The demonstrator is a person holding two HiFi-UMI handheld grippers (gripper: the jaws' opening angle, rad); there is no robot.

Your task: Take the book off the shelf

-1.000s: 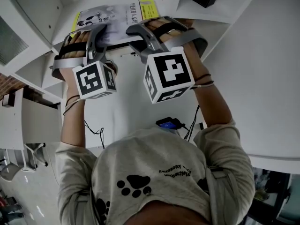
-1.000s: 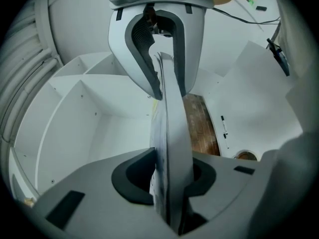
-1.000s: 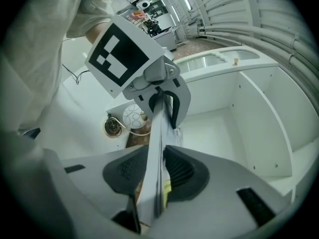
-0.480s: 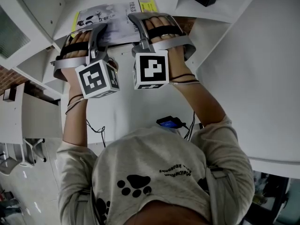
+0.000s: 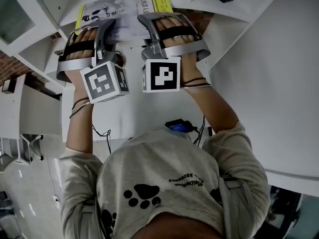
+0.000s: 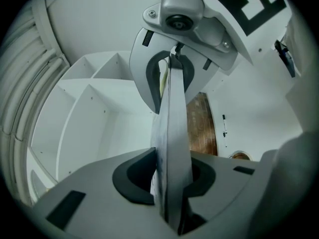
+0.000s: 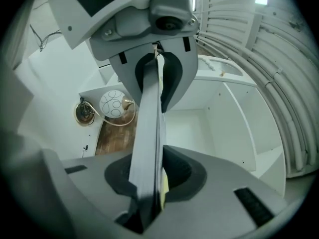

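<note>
Shelf unit (image 6: 94,113): white, open compartments, directly ahead of both tools. Book (image 5: 124,11): thin, yellow strip along one edge of its cover, sitting at the shelf's front opening. I can't tell whether its far end is still bearing on the board. I see it edge-on in both gripper views. Left gripper (image 6: 169,193) and right gripper (image 7: 149,183) sit side by side on the same near edge. Both sets of fingers (image 6: 130,179) are closing down, pads on the covers with the book between them. Risks, my judgement: both holds are on one edge, so the free end may sag or pivot as it clears the shelf. Uneven pull between my hands could twist the book or snag it on a divider. Slick covers may slip if the squeeze stays light.
</note>
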